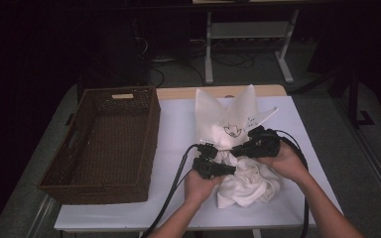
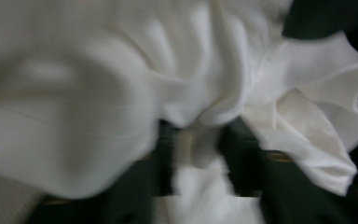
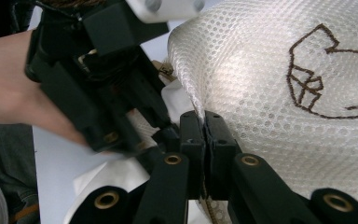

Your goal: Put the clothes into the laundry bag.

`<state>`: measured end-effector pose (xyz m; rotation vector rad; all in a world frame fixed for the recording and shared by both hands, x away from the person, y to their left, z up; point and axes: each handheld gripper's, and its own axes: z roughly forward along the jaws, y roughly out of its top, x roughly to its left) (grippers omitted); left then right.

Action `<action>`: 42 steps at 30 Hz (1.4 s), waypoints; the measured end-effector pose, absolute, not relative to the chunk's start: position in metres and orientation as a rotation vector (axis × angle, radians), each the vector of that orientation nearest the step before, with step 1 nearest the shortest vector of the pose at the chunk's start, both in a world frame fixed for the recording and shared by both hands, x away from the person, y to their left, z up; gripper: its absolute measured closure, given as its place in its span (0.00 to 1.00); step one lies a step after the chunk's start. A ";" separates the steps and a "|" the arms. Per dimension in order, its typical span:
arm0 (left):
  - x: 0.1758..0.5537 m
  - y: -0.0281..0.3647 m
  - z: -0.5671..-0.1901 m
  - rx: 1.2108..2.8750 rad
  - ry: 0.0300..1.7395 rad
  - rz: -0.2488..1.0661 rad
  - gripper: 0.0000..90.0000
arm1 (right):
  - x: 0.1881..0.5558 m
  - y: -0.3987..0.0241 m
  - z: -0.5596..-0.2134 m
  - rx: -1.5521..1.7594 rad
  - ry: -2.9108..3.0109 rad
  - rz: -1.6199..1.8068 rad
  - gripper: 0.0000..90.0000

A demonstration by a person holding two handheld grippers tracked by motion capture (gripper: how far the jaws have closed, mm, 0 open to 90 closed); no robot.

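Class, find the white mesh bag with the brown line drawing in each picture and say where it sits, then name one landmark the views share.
High view: the mesh bag stands behind both grippers, right of the basket.
Left gripper view: the picture is blurred white cloth; I cannot tell the bag from it.
Right gripper view: the bag takes up the upper right, its edge pinched in the right gripper.
Shared landmark: the white cloth.

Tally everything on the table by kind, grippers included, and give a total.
Woven baskets: 1
Mesh bags with a brown drawing: 1
White cloths: 1
Hand-held grippers: 2, left gripper, right gripper
Total: 5
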<state>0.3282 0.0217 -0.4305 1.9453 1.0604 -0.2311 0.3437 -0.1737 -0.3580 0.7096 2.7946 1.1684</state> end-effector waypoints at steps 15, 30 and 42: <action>0.327 0.044 -0.415 1.933 1.045 -0.208 0.64 | 0.345 -0.177 -0.361 0.747 2.800 1.174 0.97; 0.310 0.016 -0.437 2.144 0.929 -0.325 0.63 | 0.345 -0.177 -0.361 0.730 2.802 1.184 0.97; 0.326 0.043 -0.405 1.894 0.950 -0.157 0.99 | 0.335 -0.177 -0.352 0.687 2.818 1.149 0.97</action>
